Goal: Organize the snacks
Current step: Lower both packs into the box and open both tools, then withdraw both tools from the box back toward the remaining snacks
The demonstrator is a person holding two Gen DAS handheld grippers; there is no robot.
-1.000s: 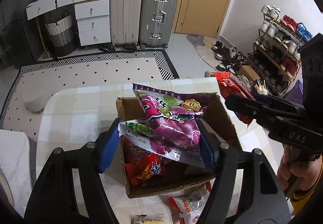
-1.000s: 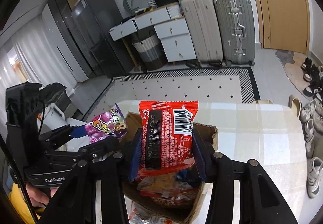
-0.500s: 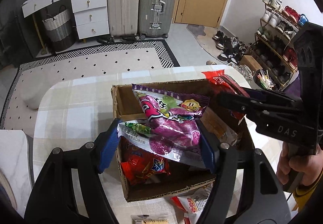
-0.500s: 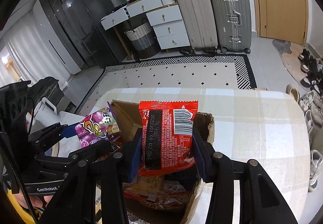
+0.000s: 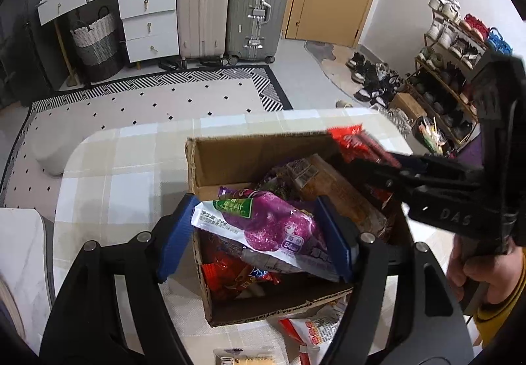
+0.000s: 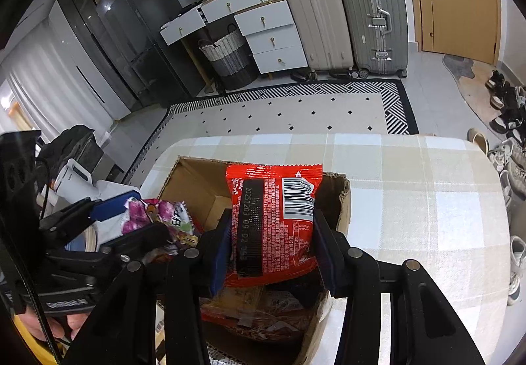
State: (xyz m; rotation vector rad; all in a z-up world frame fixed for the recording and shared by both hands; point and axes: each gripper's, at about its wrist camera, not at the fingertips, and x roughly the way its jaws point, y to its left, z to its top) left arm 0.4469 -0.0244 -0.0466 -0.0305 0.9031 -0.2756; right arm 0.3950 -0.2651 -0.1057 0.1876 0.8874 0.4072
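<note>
Gripping purple snack bag (image 5: 263,227) between left fingers (image 5: 174,240), red packet (image 6: 273,227) clamped between right fingers (image 6: 323,250)

Left tool (image 5: 256,233) angled down, jaws just widened; right tool (image 6: 273,240) angled down, clamped.

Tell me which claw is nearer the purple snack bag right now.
Left. The left claw has the purple snack bag between its pads over the cardboard box. The right claw is shut on the red snack bag at the box's other side.
</note>
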